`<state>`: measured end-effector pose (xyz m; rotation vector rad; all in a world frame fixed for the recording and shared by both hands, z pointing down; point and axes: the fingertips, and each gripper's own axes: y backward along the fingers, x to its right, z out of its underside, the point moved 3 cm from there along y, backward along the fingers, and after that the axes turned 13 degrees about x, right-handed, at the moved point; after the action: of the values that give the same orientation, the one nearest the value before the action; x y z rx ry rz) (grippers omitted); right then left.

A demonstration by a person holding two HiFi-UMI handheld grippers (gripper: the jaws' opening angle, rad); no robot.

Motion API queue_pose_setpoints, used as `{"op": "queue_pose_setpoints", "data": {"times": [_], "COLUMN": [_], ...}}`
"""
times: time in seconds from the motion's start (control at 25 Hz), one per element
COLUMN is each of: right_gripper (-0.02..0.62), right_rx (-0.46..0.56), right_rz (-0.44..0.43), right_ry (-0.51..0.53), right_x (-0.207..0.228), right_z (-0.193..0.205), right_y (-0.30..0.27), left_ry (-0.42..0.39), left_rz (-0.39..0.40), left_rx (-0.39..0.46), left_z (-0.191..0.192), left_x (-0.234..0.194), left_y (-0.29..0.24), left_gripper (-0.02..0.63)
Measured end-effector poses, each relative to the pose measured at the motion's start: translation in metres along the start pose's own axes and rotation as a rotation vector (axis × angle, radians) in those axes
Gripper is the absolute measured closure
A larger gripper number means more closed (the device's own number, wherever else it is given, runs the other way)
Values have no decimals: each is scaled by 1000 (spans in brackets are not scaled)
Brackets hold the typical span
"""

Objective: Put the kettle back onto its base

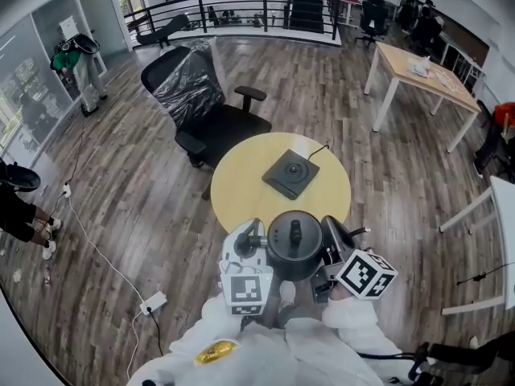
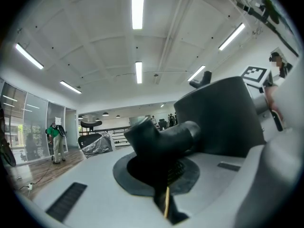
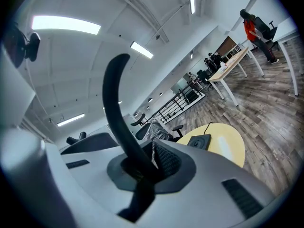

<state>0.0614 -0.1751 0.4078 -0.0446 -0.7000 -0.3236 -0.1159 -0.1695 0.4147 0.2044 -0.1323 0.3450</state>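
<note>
**Head view.**
- Round yellow table [image 1: 241, 185].
- Kettle base [image 1: 290, 173]: dark and square, lying at the table's middle, its cord running off to the far right.
- Black kettle [image 1: 294, 244]: at the table's near edge, on the near side of the base and apart from it, not seated on it.
- Left gripper [image 1: 256, 244]: against the kettle's left side.
- Right gripper [image 1: 330, 244]: against the kettle's right side.
- Black office chair [image 1: 201, 115]: beyond the table on the far left, its back wrapped in plastic.
- Power strip [image 1: 153, 302]: on the wood floor at the near left.

**Left gripper view.** Only this view shows this grip.
- Left gripper [image 2: 164, 175]: jaws clamped on a stubby black projection [image 2: 164, 139] of the kettle.
- Kettle [image 2: 218, 118]: its dark body rises just right of the jaws.
- The base and the table do not appear here.

**Right gripper view.**
- Right gripper [image 3: 142, 167]: jaws closed on the kettle's thin curved handle [image 3: 114, 103], which arches upward out of them.
- Table [image 3: 228, 148] with the base [image 3: 202, 140]: visible beyond the jaws to the right, well apart from the handle.
</note>
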Motion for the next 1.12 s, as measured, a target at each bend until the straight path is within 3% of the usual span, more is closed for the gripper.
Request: {"op": "queue_pose_setpoints", "data": {"times": [0.76, 1.12], "right_gripper": [575, 575], "right_rx": [-39, -68], "right_rz": [-37, -50], "right_ry": [-14, -32], "right_x": [82, 109], "right_z": [-56, -59], "right_y": [-156, -198], "left_ry": [-10, -37], "left_rz": [-39, -79], "left_rx": [-18, -39], "left_z": [33, 48], "left_x": [-12, -14], "left_y": [-175, -210], "left_gripper": [606, 606]}}
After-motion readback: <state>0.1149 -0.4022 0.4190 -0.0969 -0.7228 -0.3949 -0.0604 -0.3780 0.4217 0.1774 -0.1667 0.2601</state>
